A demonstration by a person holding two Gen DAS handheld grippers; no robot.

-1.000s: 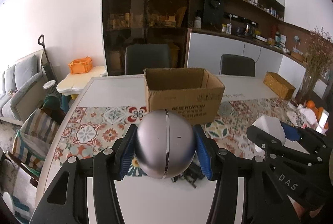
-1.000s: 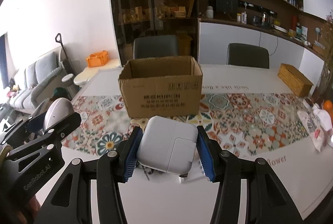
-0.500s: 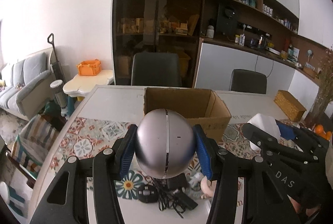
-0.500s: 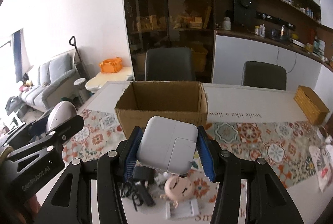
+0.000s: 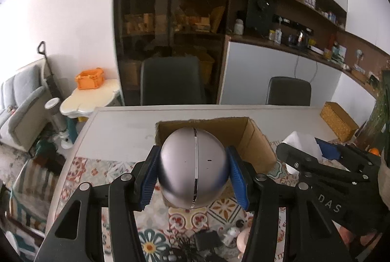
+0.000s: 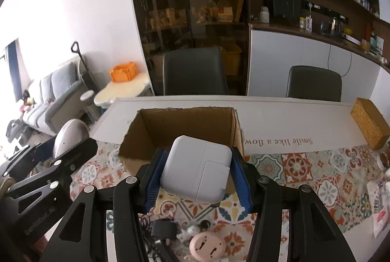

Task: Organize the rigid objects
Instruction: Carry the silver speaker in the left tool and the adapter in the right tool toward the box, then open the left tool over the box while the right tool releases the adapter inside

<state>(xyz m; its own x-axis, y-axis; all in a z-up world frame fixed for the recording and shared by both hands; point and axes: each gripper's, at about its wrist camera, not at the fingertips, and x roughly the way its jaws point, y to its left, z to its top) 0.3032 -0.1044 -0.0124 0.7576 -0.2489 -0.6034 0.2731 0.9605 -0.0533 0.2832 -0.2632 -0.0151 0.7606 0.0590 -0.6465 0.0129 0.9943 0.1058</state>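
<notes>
Cardboard box [image 6: 185, 133] interior now shows, both grippers raised: left gripper [image 5: 193, 174] clamps silver sphere [image 5: 193, 169], right gripper [image 6: 197, 176] clamps white power adapter [image 6: 197, 169].

Left gripper [image 5: 193, 175], right gripper [image 6: 196, 175]: black frames, silver screws, blue ribbed fingers [image 5: 148, 179].

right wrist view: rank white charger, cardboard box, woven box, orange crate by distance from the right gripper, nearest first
1. white charger, clamped in the right gripper.
2. cardboard box, just ahead on the table, open top.
3. woven box, far right on the table.
4. orange crate, far left on the side table beyond.
</notes>
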